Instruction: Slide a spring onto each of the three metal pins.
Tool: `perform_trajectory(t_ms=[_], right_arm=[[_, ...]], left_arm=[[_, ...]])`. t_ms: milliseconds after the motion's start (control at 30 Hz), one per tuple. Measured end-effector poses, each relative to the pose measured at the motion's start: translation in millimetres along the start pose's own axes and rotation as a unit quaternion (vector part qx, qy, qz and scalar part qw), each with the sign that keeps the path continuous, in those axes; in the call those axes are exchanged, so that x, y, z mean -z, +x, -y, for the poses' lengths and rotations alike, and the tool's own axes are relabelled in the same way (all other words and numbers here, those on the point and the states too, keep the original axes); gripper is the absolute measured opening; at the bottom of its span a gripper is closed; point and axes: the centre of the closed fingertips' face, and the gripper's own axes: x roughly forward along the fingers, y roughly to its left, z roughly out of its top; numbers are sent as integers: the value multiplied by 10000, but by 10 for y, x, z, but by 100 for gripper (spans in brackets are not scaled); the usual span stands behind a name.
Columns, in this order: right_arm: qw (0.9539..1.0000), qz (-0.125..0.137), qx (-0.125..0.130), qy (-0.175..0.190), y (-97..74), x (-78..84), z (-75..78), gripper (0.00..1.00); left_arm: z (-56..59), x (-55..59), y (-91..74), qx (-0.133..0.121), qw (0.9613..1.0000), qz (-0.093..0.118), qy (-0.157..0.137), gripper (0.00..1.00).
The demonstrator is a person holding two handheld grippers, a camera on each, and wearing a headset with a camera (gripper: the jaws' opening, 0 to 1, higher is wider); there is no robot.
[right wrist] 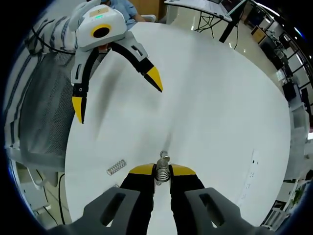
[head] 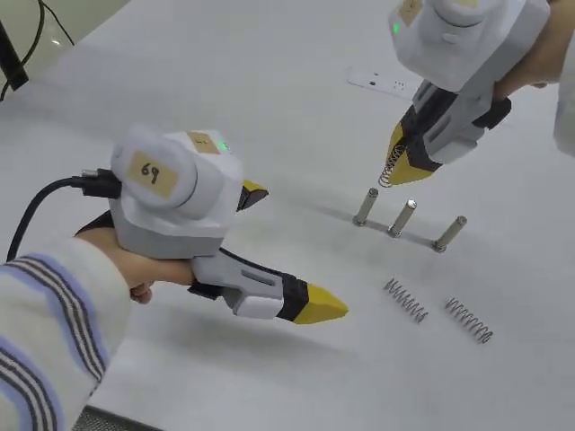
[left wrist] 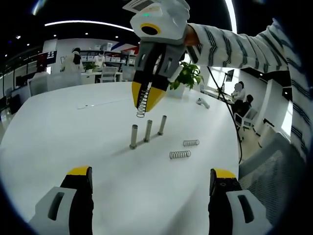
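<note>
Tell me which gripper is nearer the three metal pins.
Right. The right gripper, shut on a spring, hangs just above one end of the pins; the left gripper, open, sits well off to the side over the bare table.

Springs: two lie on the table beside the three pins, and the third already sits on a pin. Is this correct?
Not quite. Two springs lie on the table beside the pins, but the third spring is not on a pin: the right gripper holds it above them, and all three pins are bare. The head view shows this.
</note>
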Motion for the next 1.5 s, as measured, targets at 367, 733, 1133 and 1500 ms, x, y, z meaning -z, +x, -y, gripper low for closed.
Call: perform_trajectory(t_ms=[367, 733, 1133, 1500], right_arm=[[9999, -85, -49, -41, 161, 22, 55, 8], [9998, -160, -139, -21, 236, 70, 46, 8], [9996, -229, -133, -62, 290, 92, 19, 8], [9994, -262, -203, 13, 432, 115, -1, 8]], left_arm=[[22, 64, -30, 27, 9999, -104, -27, 97], [-35, 68, -112, -97, 9999, -56, -123, 98], [-34, 119, -90, -171, 9994, -62, -279, 97], [-37, 180, -88, -210, 9993, -124, -301, 94]])
